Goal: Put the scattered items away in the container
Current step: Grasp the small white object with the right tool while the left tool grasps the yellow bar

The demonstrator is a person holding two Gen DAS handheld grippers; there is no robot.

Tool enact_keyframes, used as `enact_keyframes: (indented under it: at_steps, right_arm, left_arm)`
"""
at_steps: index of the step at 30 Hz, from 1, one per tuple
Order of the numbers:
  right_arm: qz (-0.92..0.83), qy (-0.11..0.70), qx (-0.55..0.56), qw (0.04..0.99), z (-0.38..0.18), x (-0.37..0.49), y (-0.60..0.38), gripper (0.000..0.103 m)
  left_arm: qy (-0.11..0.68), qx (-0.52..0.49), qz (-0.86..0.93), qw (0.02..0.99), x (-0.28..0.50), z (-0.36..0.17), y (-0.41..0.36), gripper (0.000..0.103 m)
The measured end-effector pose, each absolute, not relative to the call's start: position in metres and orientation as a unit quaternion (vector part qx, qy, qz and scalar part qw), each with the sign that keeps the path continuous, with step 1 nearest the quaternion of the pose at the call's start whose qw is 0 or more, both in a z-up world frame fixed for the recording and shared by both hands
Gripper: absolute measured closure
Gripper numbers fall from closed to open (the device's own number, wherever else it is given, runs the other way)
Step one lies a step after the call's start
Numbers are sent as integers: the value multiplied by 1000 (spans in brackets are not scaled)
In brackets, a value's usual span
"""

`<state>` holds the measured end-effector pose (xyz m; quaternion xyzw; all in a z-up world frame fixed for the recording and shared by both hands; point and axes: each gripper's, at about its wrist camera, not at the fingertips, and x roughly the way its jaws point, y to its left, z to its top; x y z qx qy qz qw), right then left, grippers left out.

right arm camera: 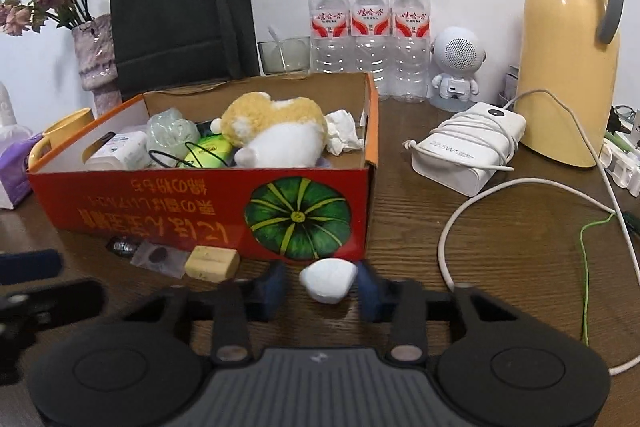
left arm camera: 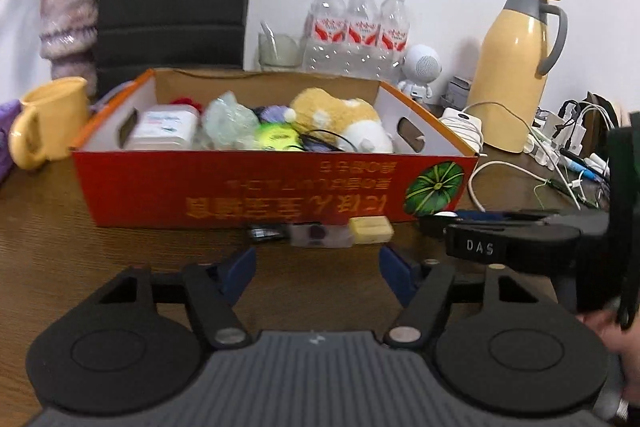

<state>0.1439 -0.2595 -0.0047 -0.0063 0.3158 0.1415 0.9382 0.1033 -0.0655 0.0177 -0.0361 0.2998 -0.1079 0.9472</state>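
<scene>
Beside the box [right arm camera: 200, 195], a "22.5W" charger [right arm camera: 468, 151]; right tool [right arm camera: 320, 285] narrowed around a white lump [right arm camera: 329, 277], left tool [left arm camera: 318, 267] wide.

The left gripper [left arm camera: 318, 277] points forward and downward over the table, its two blue-padded jaws standing apart with nothing between them. A bare hand [left arm camera: 612, 331] shows at the right edge of the left wrist view, near the gripper's body. The right gripper [right arm camera: 320, 285] is tilted downward in the same way, just beside the left one on its right; its body [left arm camera: 520, 239] reaches across the left wrist view. Its blue fingers [right arm camera: 272, 287] stand either side of a small white object [right arm camera: 329, 279], with slim gaps showing on both sides.
</scene>
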Motion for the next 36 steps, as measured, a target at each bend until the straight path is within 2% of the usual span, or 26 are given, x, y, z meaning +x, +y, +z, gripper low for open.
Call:
enact_keyframes:
  at_steps: [7,18,20,21,26,31,36]
  right_arm:
    - [130,311,28,941,1,142,-289,79]
    - [132,285,61,947,12,127,-316,79]
    - [146,286,61,945,13,124,-313,79]
    - [151,285,60,945,13,122,-311,79]
    - [165,286,53,942,13,117,-303,79]
    - [176,289,46,940,10,114,-295,79]
    - [189,268,18,945,19,100,-278,79]
  left_arm:
    - [324,-51,-94,940,133,9,-98,51]
    - [325,-11,-78,942,162,-3,-138,56]
    - [326,-1,-80,942,162,-5,-143,62]
    - [324,9,-78,943,162,-5,-146,70]
    - [322,-9,-95,942,151,0,-139,71]
    - [266,4,-91,960,113,24,-123,71]
    - [252,-21,-78,964,74,37,-86,71]
